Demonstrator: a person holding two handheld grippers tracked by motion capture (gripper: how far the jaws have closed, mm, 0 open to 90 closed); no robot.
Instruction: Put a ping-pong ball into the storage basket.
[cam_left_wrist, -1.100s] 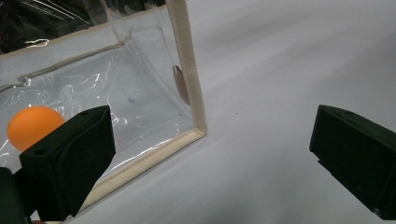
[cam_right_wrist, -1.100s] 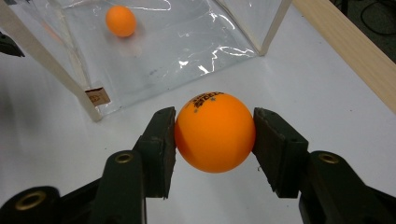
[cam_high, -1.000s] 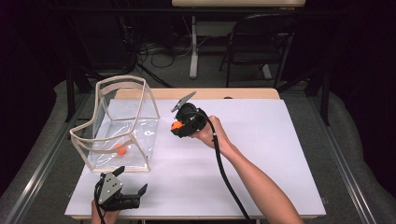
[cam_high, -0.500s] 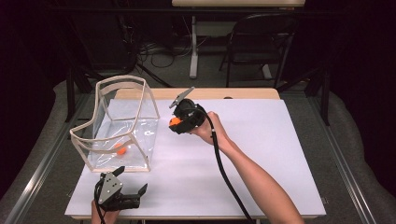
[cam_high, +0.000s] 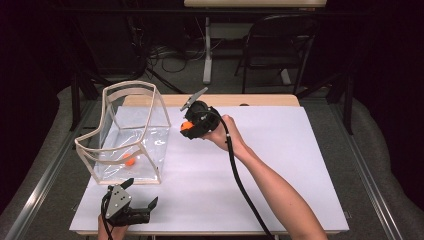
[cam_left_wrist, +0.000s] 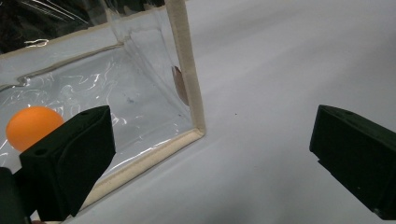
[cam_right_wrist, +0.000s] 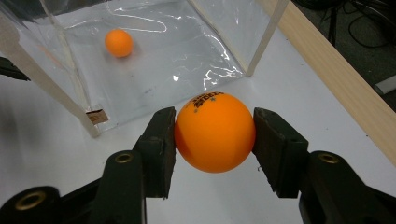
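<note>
An orange ball (cam_right_wrist: 215, 132), smooth and printed, is being pinched between the closed-in jaws of the right gripper (cam_high: 192, 126), held above the white table (cam_high: 300, 165) just beside a clear, tan-edged bag (cam_high: 150, 127). A second ball (cam_high: 129, 160) is lying inside. The left gripper (cam_high: 131, 210) is being rested wide apart, empty. The held ball has been shifted slightly bagward.

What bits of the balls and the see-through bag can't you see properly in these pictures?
- Held orange ball: in the right gripper view the black print on top is too small to read, and the right gripper covers its sides.
- Ball in the bag: in the left gripper view a jaw of the left gripper hides its lower part.
- Clear bag: in the left gripper view the top edge cuts it off.
</note>
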